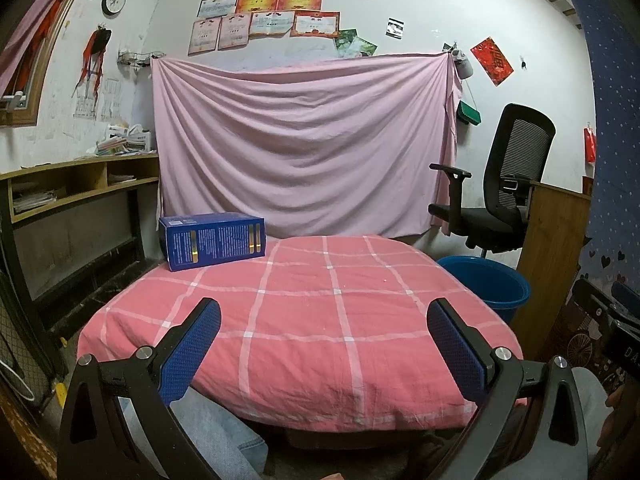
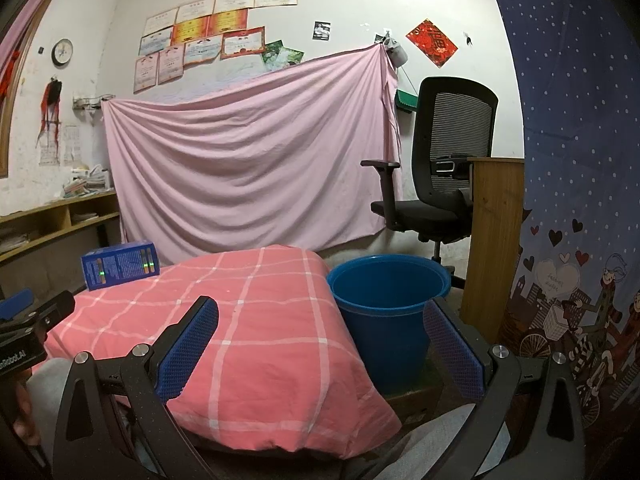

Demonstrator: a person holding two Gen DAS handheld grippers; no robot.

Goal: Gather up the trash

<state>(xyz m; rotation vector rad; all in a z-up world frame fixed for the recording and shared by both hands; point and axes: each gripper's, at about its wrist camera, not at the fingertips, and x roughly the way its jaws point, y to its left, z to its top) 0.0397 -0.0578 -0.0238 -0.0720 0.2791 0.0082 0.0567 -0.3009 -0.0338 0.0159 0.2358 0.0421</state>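
A blue printed carton [image 1: 212, 245] lies on its side at the far left corner of a table covered with a pink checked cloth [image 1: 304, 320]; it also shows in the right wrist view [image 2: 120, 270]. A blue plastic bucket [image 2: 386, 312] stands on the floor just right of the table, and its rim shows in the left wrist view [image 1: 486, 286]. My left gripper [image 1: 324, 344] is open and empty over the table's near edge. My right gripper [image 2: 320, 344] is open and empty, near the table's right corner, in front of the bucket.
A black office chair [image 2: 436, 176] and a wooden cabinet [image 2: 494, 240] stand behind the bucket. A pink sheet [image 1: 304, 148] hangs on the far wall. Wooden shelves [image 1: 76, 184] with papers run along the left. A patterned blue curtain [image 2: 580, 200] hangs at the right.
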